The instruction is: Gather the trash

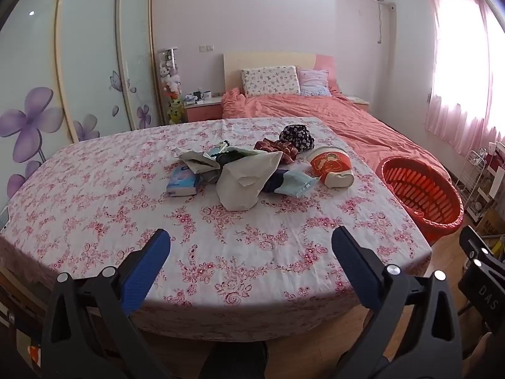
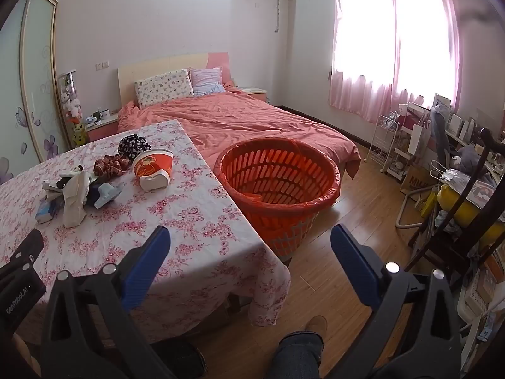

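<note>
A heap of trash lies in the middle of the floral-cloth table (image 1: 94,189): a crumpled white plastic bag (image 1: 240,183), a blue tissue pack (image 1: 183,183), a light blue face mask (image 1: 295,183) and a tipped red-and-white paper cup (image 1: 331,165). Behind them sit a striped scrunchie (image 1: 277,150) and a dark floral one (image 1: 298,137). An orange lined basket (image 1: 419,195) stands on the floor by the table's right side. My left gripper (image 1: 251,237) hovers open over the table's near edge. My right gripper (image 2: 251,232) is open above the table corner (image 2: 195,221), short of the basket (image 2: 277,170).
A bed with a salmon cover (image 2: 252,120) stands behind the table and basket. On the right are a dark chair (image 2: 467,202), a white rack (image 2: 388,145) and cluttered shelves. A person's leg and shoe (image 2: 315,325) rest on the wooden floor. A wardrobe (image 1: 94,63) lines the left wall.
</note>
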The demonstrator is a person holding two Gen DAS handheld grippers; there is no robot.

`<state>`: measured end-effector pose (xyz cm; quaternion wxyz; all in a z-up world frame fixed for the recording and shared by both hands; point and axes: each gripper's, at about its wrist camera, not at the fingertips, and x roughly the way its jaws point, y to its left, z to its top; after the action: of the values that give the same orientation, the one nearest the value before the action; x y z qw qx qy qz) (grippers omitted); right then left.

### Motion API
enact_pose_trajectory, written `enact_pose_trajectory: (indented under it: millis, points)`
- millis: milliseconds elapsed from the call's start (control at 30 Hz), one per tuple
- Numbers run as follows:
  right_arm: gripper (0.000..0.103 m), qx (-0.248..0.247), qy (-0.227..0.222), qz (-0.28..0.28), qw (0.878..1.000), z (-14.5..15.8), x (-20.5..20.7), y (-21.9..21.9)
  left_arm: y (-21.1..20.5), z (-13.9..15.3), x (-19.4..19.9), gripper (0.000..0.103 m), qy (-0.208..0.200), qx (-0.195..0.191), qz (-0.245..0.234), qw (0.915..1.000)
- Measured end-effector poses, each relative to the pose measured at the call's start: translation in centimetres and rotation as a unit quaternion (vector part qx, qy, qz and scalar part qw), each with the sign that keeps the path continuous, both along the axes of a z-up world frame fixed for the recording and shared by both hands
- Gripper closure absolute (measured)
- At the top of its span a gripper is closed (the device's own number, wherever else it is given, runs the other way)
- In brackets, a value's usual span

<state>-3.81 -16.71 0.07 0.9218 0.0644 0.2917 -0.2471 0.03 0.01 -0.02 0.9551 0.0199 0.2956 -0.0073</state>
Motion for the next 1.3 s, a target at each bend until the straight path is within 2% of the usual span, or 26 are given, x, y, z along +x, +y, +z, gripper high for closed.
enact_pose_trajectory:
  millis: [1300]
  points:
    - [0.004,-0.001,-0.002,0.0,1.0,-0.09,-0.02,0.08,0.0,-0.23,-0.02,0.002,-0.001,-0.001,0.0,1.0]
